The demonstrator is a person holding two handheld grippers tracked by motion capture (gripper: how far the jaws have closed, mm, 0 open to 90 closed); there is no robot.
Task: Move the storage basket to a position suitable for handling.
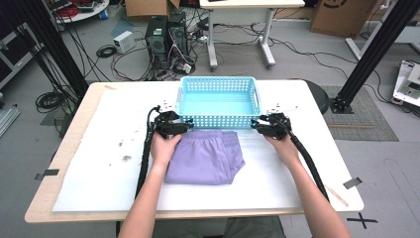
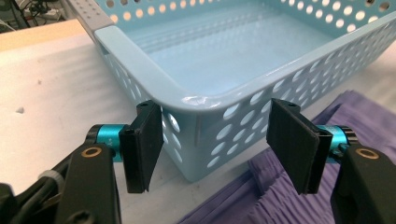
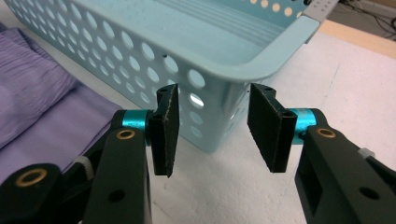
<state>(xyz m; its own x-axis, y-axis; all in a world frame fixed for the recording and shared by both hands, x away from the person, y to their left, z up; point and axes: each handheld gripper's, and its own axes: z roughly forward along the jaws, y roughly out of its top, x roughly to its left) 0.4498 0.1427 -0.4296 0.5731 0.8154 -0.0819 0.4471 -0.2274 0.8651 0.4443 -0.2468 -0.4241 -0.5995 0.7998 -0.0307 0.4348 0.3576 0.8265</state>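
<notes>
1. Left gripper (image 2: 215,144) — jaws wide, empty, facing the basket (image 1: 218,101) near-left corner.
2. Right gripper (image 3: 212,133) — wide, empty, at its near-right corner.
3. Purple garment (image 1: 205,156) lies at the basket's 6 o'clock.

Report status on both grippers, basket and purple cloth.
Left gripper open at basket near-left corner; right gripper open at near-right corner. Folded purple cloth before basket, untouched.

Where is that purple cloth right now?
In the high view the folded purple cloth lies flat on the white table, just in front of the blue basket, between the two grippers.
</notes>
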